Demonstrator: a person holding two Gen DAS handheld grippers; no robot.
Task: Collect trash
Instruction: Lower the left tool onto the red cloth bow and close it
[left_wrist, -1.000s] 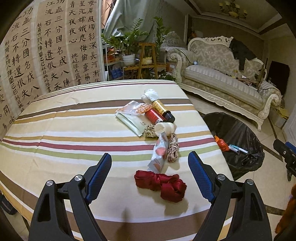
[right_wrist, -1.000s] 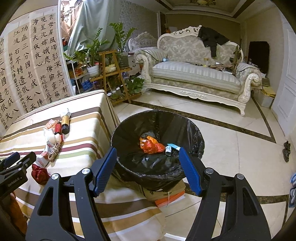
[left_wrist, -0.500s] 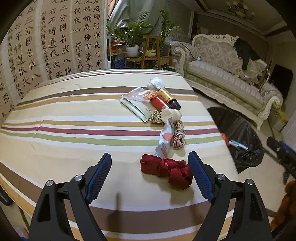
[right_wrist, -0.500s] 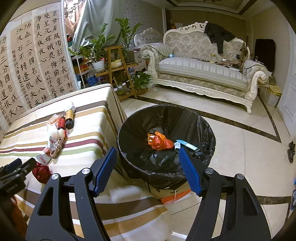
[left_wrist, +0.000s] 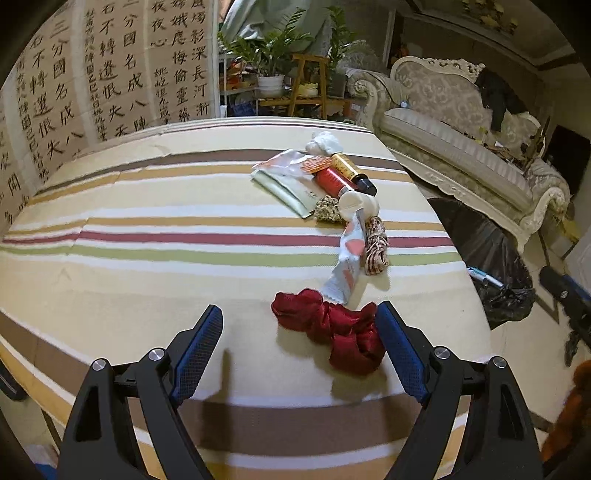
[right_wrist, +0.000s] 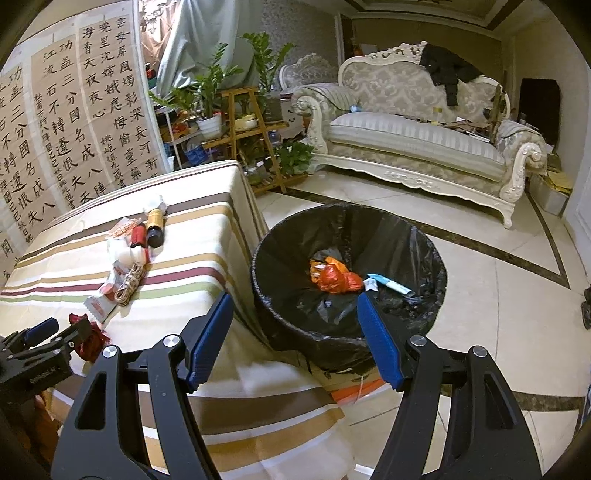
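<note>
A crumpled red ribbon (left_wrist: 334, 328) lies on the striped tablecloth (left_wrist: 147, 258), just ahead of my open left gripper (left_wrist: 299, 347) and close to its right finger. Beyond it lie a white-pink wrapper (left_wrist: 347, 264), a coil of twine (left_wrist: 376, 250), a white cap (left_wrist: 357, 204), a red tube (left_wrist: 330, 181), a yellow bottle (left_wrist: 349, 170) and a green packet (left_wrist: 286, 189). My right gripper (right_wrist: 295, 339) is open and empty, over the near rim of the black-lined bin (right_wrist: 351, 280), which holds orange plastic (right_wrist: 332, 277) and a white-blue tube (right_wrist: 391, 286).
The bin stands on the tiled floor off the table's right edge (left_wrist: 491, 254). A cream sofa (right_wrist: 417, 144) and a plant stand (right_wrist: 247, 125) are behind. A calligraphy screen (left_wrist: 92, 85) stands at the table's far left. The left gripper shows in the right wrist view (right_wrist: 40, 350).
My left gripper has moved forward toward the red ribbon, which now sits nearer its right finger. My right gripper has drifted slightly, with the bin and table edge shifting right in its view.
</note>
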